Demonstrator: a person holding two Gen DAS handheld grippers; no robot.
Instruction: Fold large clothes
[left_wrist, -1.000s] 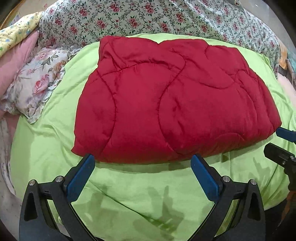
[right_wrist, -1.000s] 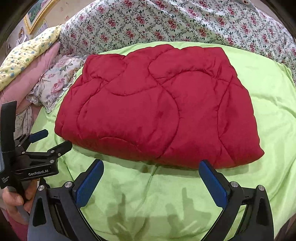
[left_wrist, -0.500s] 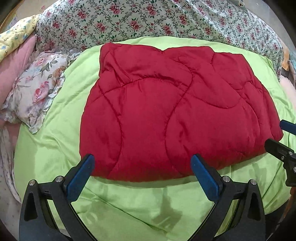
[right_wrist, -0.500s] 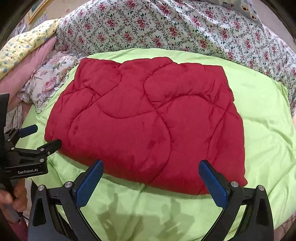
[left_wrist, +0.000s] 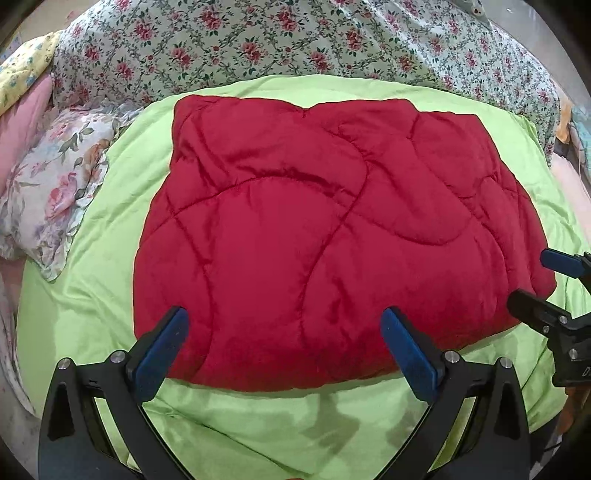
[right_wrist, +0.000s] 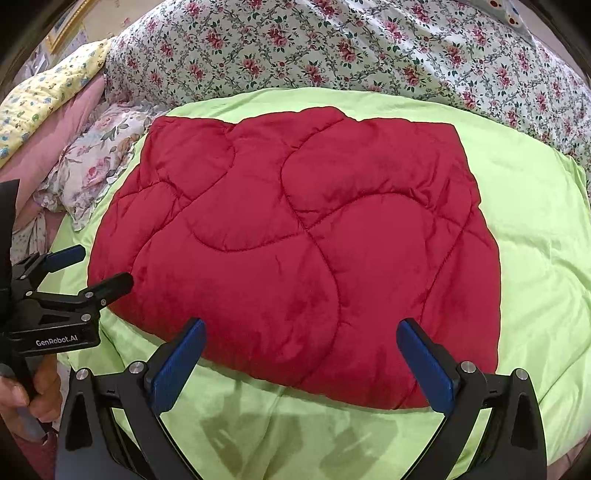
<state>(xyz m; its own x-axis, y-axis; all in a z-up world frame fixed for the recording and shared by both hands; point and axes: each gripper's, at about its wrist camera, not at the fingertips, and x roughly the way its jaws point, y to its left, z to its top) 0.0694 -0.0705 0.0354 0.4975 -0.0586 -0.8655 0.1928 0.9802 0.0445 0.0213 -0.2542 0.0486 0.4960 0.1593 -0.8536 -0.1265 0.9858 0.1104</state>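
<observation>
At the far left, a pink pillow (left_wrist: 20, 122) and a yellow patterned cloth (right_wrist: 40, 96) are seen, with a floral pillow (left_wrist: 55, 188) lying just beside the left edge of the lime-green bedsheet (left_wrist: 92, 288). A rose-print bedspread (left_wrist: 295, 40) is spread across the far side of the bed.

The left gripper (left_wrist: 284, 332) is held released, its blue-padded fingers (left_wrist: 162, 350) spread wide and nothing caught between them. It is poised over the near left part of the red quilted blanket (left_wrist: 332, 229), whose near edge is seen between the fingertips; whether the pads touch the fabric cannot be told. In the right wrist view the same gripper is seen from the side at the left, its tips just beside the blanket's near left corner, with the left hand (right_wrist: 22, 391) wrapped around its handle.

The red quilted blanket, folded into a thick, roughly rectangular pad, is laid in the middle of the green sheet, with bare sheet left on all sides.

The right gripper (right_wrist: 301, 347) is likewise held released and grasping nothing, its fingers spread over the blanket's near right portion, the right fingertip close to the near right corner. In the left wrist view its tips are seen at the right edge, just beside the blanket's right corner.
</observation>
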